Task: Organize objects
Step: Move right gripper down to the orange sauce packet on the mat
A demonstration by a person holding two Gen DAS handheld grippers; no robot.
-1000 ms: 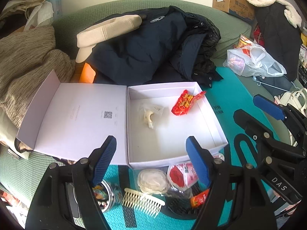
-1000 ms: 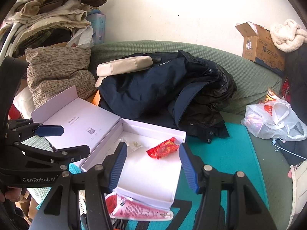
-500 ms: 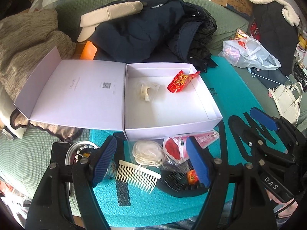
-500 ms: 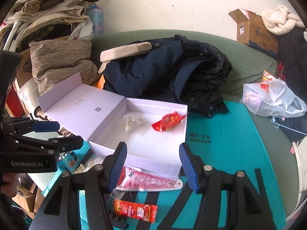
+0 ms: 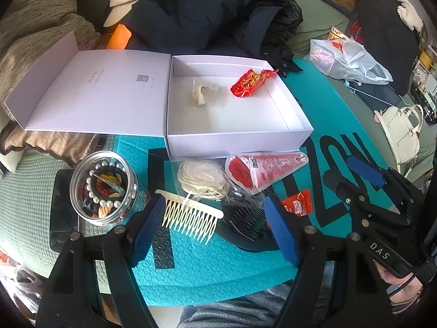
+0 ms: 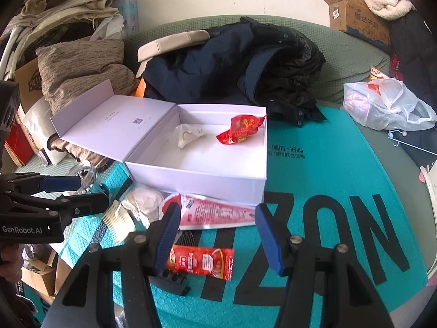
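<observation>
An open white box (image 5: 237,136) (image 6: 196,175) lies on a teal mat; inside are a red snack packet (image 5: 252,82) (image 6: 240,129) and a small clear bag (image 5: 200,94). In front of it lie a cream comb (image 5: 191,218), a white coil bundle (image 5: 202,179), a pink cone pouch (image 5: 267,170) (image 6: 215,213), a black comb (image 5: 247,218), a small red sachet (image 5: 297,201) (image 6: 202,262) and a clear jar of beads (image 5: 105,188). My left gripper (image 5: 215,229) is open over the combs. My right gripper (image 6: 218,235) is open above the red sachet.
A dark jacket (image 5: 207,13) and cushions (image 6: 82,68) lie behind the box on the green sofa. A white plastic bag (image 6: 387,104) and a white handbag (image 5: 401,131) sit at the right. A black phone (image 5: 64,207) lies left of the jar.
Both grippers have pulled back toward me and lower, so the loose items in front of the box came into full view. Both stay open and empty.
</observation>
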